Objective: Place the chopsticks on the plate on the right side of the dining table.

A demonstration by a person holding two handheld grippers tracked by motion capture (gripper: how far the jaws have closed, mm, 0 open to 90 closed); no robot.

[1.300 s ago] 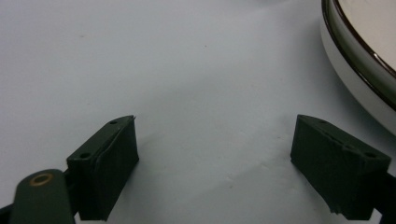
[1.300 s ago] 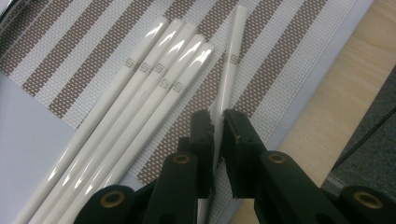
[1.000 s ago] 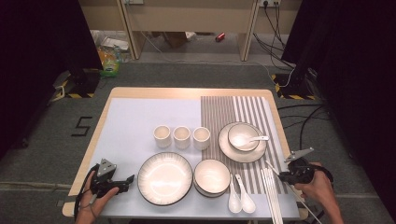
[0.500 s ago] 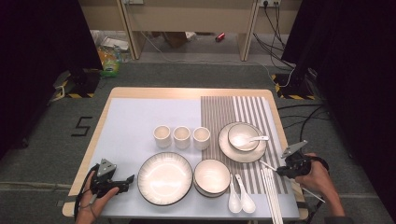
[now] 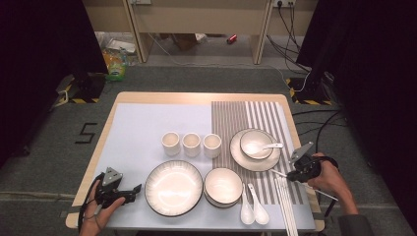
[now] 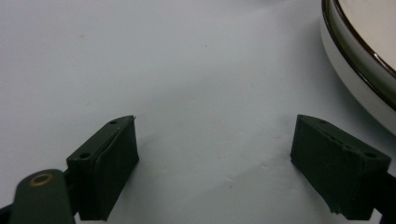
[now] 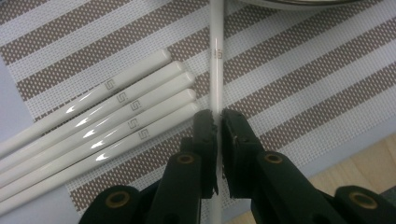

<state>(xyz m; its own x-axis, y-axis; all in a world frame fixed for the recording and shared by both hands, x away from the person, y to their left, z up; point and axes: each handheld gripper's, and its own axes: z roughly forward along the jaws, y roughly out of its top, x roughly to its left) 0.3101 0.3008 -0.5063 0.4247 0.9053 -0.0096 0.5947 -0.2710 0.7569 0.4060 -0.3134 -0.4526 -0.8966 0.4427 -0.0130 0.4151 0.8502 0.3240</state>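
A table (image 5: pixel 105 129) is covered by one pale mat (image 5: pixel 142 128) and one striped mat (image 5: pixel 255 115). One large plate (image 5: pixel 173 187) is set near the front edge, with one bowl (image 5: pixel 223 185) just to its right. One smaller plate (image 5: pixel 254 152) lies on the striped mat and bears one small bowl (image 5: pixel 255 143), in which one spoon (image 5: pixel 268 146) rests. Three cups (image 5: pixel 191 144) are lined up in a row behind the large plate. Two spoons (image 5: pixel 253 210) lie side by side right of the bowl. Five chopsticks (image 7: pixel 98 135) are seen lying together on the striped mat in the right gripper view; in the high view their count cannot be made out.

A sixth chopstick (image 7: pixel 216 60) is clamped between the closed jaws of the right gripper (image 7: pixel 218 122), over the striped mat just beside the five. The left gripper (image 6: pixel 215 158) is held over the pale mat beside the large plate, jaws wide apart, nothing between them.
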